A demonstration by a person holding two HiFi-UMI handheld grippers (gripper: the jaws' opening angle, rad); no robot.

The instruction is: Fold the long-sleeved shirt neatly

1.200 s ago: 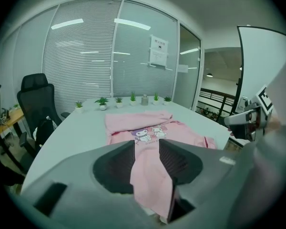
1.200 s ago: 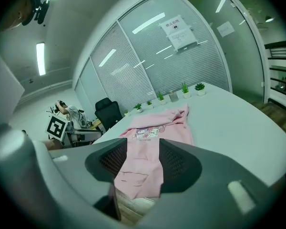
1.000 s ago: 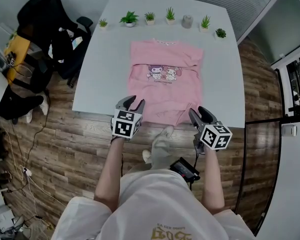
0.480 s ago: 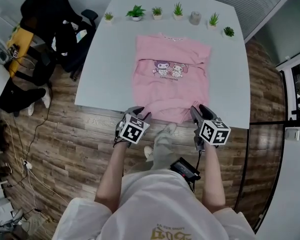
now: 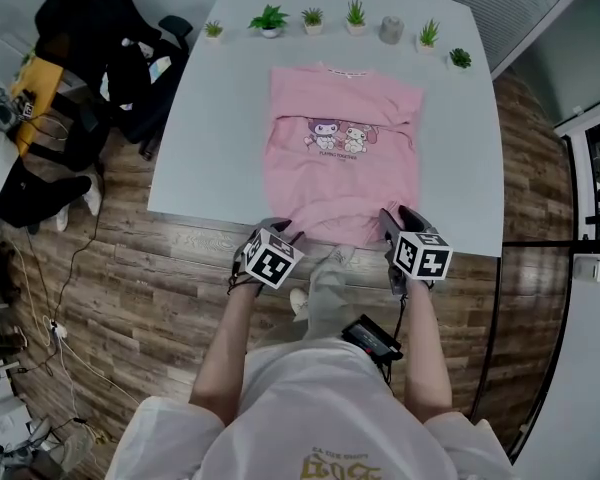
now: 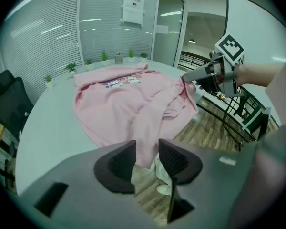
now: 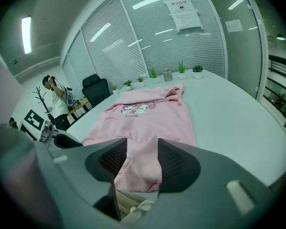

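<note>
Poised at the near edge, the left tongs (image 6: 147, 151) and right tongs (image 7: 142, 152) are held partly apart, with the overhanging hem framed between each pair of jaws but not yet clamped. Beyond, the pink long-sleeved cotton shirt (image 5: 342, 163) is spread on the white bench (image 5: 210, 158). If only one layer were caught, the fold could be skewed.
</note>
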